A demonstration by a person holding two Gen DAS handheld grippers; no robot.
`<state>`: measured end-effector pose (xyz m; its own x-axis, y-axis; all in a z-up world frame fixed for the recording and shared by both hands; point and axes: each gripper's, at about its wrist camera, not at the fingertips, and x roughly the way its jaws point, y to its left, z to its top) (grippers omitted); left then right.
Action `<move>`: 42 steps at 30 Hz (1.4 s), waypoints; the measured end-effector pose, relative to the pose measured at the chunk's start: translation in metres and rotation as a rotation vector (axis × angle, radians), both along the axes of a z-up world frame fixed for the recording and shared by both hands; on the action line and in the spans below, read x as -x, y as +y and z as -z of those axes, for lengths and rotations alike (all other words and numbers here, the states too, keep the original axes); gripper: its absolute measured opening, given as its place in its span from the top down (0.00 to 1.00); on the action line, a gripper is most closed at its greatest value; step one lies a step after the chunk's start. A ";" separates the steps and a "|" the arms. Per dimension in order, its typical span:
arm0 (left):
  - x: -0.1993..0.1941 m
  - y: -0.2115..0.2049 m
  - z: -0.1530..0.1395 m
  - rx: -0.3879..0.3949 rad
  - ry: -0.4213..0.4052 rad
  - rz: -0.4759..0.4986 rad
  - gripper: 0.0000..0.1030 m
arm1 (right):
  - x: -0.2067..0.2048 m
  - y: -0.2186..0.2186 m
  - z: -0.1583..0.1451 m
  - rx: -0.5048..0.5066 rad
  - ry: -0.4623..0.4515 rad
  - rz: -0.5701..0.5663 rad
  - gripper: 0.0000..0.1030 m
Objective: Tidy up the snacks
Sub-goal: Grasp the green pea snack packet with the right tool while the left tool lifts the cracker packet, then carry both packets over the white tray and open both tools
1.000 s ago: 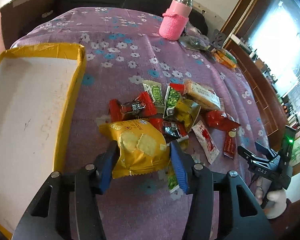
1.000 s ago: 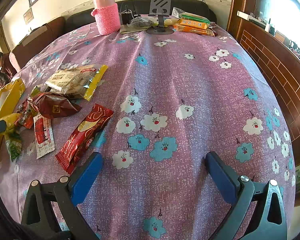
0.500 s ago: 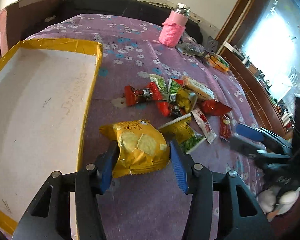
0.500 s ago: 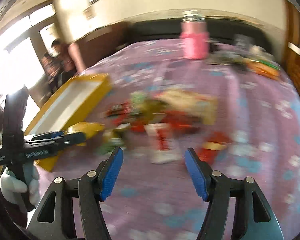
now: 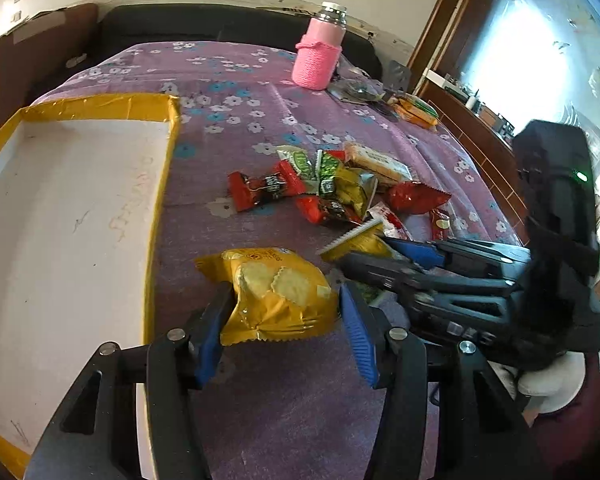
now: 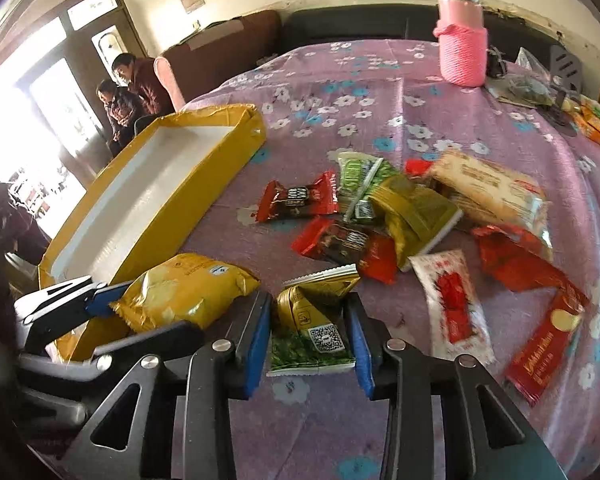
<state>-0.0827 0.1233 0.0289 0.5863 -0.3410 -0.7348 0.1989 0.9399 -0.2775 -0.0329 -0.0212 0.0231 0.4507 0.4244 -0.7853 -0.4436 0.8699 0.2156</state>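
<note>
Fingers: my left gripper (image 5: 284, 312) clamps the yellow cracker bag (image 5: 278, 294); my right gripper (image 6: 310, 340) closes around the green-gold packet (image 6: 314, 320). Step: loading. Next: release into yellow box (image 5: 158, 200), bench's left edge.

Pink-sleeved bottle (image 6: 461, 46) on purple floral tablecloth (image 6: 380, 80), two people (image 6: 130, 88) by the bright doorway

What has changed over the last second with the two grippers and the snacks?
The left gripper carried the yellow cracker bag out of the pile toward the box. The right gripper swung left from bare cloth and now straddles the green-gold packet. The rest of the pile and the pink bottle stayed put.
</note>
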 end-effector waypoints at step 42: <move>0.073 0.181 -0.028 -0.010 -0.114 -0.428 0.60 | 0.065 0.099 -0.074 -0.174 -0.039 -0.221 0.65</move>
<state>-0.1559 0.3048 0.0573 0.7503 -0.0430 -0.6597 -0.1801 0.9468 -0.2666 -0.0979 0.0783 0.0973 0.3608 0.6425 -0.6760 -0.6292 0.7028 0.3321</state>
